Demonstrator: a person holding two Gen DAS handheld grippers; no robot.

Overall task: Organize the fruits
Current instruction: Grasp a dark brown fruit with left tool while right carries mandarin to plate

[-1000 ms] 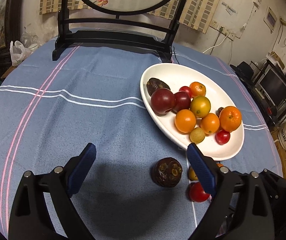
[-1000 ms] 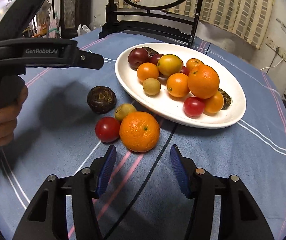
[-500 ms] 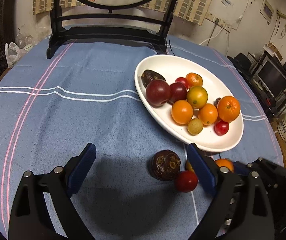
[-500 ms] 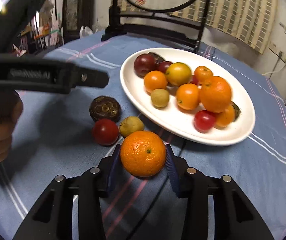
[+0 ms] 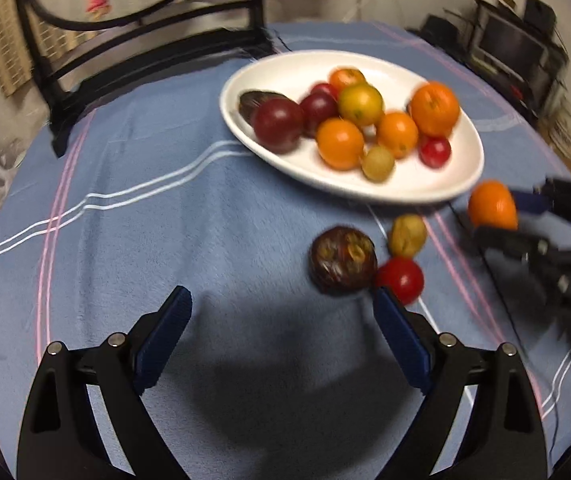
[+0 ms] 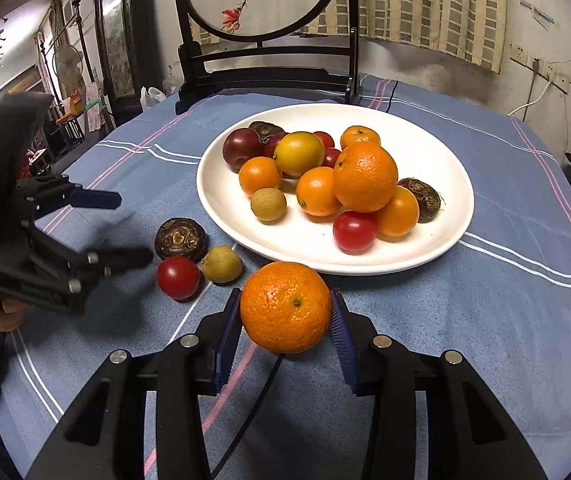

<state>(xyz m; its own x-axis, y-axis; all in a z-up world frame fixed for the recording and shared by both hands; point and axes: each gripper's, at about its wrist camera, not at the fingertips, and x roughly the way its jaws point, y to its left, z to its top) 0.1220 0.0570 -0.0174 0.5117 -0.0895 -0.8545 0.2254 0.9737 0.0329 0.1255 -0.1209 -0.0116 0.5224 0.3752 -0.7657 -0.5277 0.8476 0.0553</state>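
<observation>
Left gripper (image 5: 279, 316): spread wide, holding nothing, swung nearer the loose fruit since half a second ago. Dark wrinkled fruit (image 5: 342, 266), red tomato (image 5: 400, 279), small yellow-green fruit (image 5: 407, 235): on the cloth at its 1 o'clock. Right gripper (image 6: 285, 312): pinching the orange (image 6: 285, 307), now raised off the cloth, at 6 o'clock of the white plate (image 6: 437, 152); round, pitted, stem dimple facing the camera, no long axis.

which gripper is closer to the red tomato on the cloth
Left. The left gripper is open with one fingertip right beside the tomato. The right gripper is farther off, shut on the orange.
</observation>
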